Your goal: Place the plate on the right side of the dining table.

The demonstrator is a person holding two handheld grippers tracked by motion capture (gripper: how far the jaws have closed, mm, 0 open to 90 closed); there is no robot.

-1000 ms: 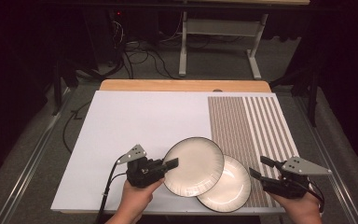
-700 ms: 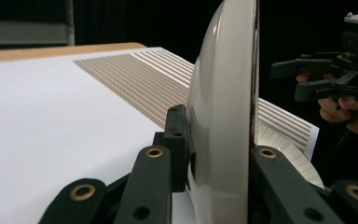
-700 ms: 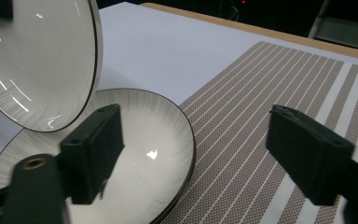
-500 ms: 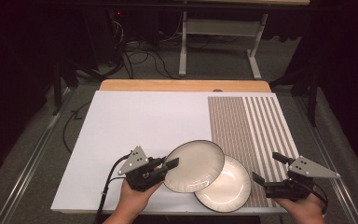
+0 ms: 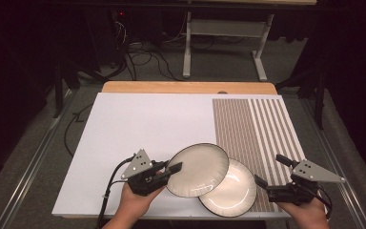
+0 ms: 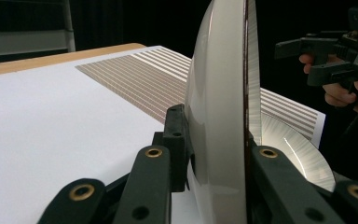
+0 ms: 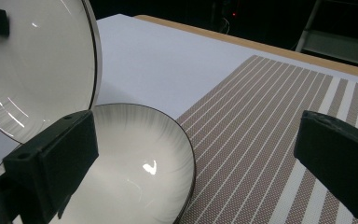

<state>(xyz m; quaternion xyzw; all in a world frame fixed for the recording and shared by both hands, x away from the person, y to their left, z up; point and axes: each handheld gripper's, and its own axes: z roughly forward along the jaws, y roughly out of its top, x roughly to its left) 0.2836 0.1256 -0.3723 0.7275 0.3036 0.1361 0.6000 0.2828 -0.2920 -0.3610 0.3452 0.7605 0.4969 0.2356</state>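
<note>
Round cream ceramic plate with a dark rim (image 5: pixel 198 170) sits near-centre on the white table mat (image 5: pixel 138 129), clamped at its left edge by the left gripper (image 5: pixel 171 169) and overlapping a second matching plate (image 5: pixel 233 191) lying flat to its right. Left gripper view: the held plate (image 6: pixel 219 107) is lifted off the mat, pads on both faces. Right gripper (image 5: pixel 271 171) hangs at the near right, jaws spread wide and just opened, nothing between them; its own view shows the flat plate (image 7: pixel 140 172) beside the brown striped placemat (image 7: pixel 270 140).
</note>
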